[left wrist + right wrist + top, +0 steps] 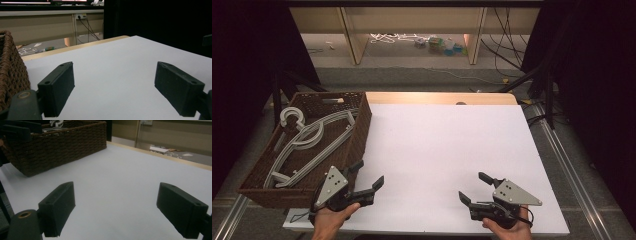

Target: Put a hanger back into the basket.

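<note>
A brown woven basket [360,131] stands on the table's left side and holds several grey plastic hangers [307,142]. My left gripper [368,175] rests open at the front left, just beside the basket's near right corner, with nothing between its jaws. In the left gripper view the left gripper [115,90] has its jaws spread over bare white board, the basket wall [11,75] at the left. My right gripper [473,187] sits open at the front right. In the right gripper view the right gripper [116,211] is also empty, and the basket [62,145] stands farther off at the upper left.
The white board [442,145] covers the wooden table [437,97]. Beyond the far edge are table legs, cables and small items on the floor [437,45]. Dark curtains flank both sides.
</note>
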Demonstrator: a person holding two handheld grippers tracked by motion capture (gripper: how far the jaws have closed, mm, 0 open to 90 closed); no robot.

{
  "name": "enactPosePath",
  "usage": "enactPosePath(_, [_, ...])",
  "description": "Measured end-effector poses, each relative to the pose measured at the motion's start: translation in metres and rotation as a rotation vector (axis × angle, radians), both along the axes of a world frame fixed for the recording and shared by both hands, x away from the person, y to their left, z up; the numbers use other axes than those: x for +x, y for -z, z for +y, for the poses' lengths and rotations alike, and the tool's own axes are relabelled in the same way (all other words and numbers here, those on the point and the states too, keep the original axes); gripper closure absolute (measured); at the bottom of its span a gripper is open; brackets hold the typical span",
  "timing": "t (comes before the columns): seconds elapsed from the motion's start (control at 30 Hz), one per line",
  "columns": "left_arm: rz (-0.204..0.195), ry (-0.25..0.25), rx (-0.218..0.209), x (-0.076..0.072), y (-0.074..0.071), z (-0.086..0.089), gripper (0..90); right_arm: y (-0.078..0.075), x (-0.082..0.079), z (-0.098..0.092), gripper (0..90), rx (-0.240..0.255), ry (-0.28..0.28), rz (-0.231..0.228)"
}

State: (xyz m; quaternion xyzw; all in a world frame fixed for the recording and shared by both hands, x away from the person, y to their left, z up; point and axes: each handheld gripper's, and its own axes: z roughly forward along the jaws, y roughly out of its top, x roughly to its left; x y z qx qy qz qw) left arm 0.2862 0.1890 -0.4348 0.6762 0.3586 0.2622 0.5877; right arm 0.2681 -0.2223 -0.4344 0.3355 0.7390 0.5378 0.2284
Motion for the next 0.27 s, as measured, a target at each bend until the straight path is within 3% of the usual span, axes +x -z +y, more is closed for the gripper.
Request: enactPosePath(0.27, [-0.001, 0.004, 0.006, -0.0001, -0.0001, -0.0001, 16.1, 0.0001, 0.0001, -0.0001, 16.1, -0.001, 0.0, -0.001])
